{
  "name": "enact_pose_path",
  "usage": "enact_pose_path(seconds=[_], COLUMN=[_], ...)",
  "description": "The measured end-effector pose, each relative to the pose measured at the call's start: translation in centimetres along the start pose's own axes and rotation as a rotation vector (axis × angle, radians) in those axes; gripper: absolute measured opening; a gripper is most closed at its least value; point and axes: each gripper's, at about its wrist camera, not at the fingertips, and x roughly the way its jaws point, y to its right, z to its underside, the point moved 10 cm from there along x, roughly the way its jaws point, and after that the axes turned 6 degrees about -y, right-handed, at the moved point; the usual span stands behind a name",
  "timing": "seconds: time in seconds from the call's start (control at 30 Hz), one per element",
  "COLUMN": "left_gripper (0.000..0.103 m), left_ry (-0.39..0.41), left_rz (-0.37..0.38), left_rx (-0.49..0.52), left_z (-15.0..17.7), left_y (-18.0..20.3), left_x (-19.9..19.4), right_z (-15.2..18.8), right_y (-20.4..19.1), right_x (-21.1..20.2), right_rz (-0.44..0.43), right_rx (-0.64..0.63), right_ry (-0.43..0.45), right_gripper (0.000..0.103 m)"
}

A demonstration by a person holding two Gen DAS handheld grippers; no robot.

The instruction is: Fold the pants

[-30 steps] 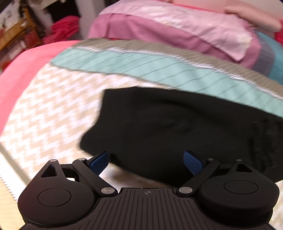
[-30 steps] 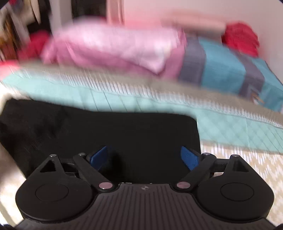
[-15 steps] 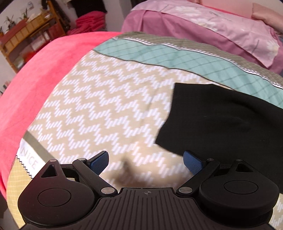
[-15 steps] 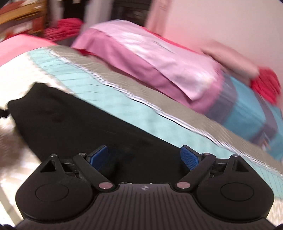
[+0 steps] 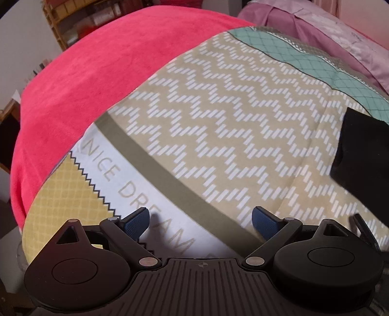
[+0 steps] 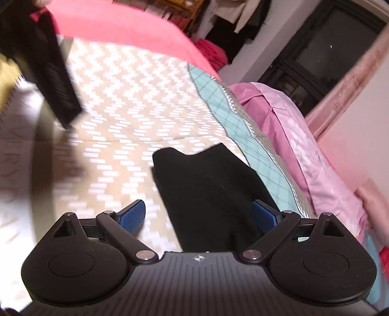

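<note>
The black pants (image 6: 206, 192) lie folded flat on the zigzag bedspread (image 6: 126, 102). In the right wrist view they run from the middle down under my right gripper (image 6: 200, 215), which is open and empty just above them. In the left wrist view only their left end (image 5: 362, 158) shows at the right edge. My left gripper (image 5: 200, 220) is open and empty over the bedspread's printed border (image 5: 136, 194), well left of the pants. The left gripper's body (image 6: 46, 70) shows blurred at the upper left of the right wrist view.
A red blanket (image 5: 92, 65) covers the bed's left side. Pink pillows (image 6: 299, 145) lie along the head of the bed beyond a teal band (image 5: 316, 65). Shelves (image 5: 80, 17) stand behind the bed. A dark window (image 6: 323, 56) is on the wall.
Both grippers have swung left, away from the pants. The left one now faces the bed's border and the right one looks along the pants. Both stay open and empty.
</note>
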Motion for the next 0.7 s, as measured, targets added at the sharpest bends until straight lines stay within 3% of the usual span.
enact_pose_path(seconds=[0.17, 0.23, 0.27, 0.3, 0.47, 0.7], left_gripper=[0.103, 0.103, 0.103, 0.103, 0.103, 0.103], left_ry=[-0.011, -0.007, -0.002, 0.004, 0.038, 0.123], left_rz=[0.023, 0.029, 0.035, 0.044, 0.151, 0.444], left_rx=[-0.030, -0.021, -0.013, -0.004, 0.058, 0.224], left_z=[1.2, 1.3, 1.2, 1.1, 0.6, 1.6], left_y=[-0.7, -0.1, 0.3, 0.8, 5.6, 18.5], left_x=[0.1, -0.1, -0.2, -0.4, -2.0, -7.1], right_z=[-1.9, -2.0, -2.0, -2.2, -2.8, 1.9], right_y=[0.8, 1.7, 2.3, 3.5, 11.4, 23.5], right_x=[3.9, 5.1, 5.3, 5.0, 0.8, -4.7], right_rz=[0.069, -0.045, -0.123, -0.143, -0.257, -0.394], right_rx=[0.016, 0.094, 0.150, 0.196, 0.467, 0.932], right_ry=[-0.021, -0.057, -0.083, -0.099, -0.063, -0.058], right_gripper=[0.091, 0.064, 0.040, 0.023, 0.023, 0.022])
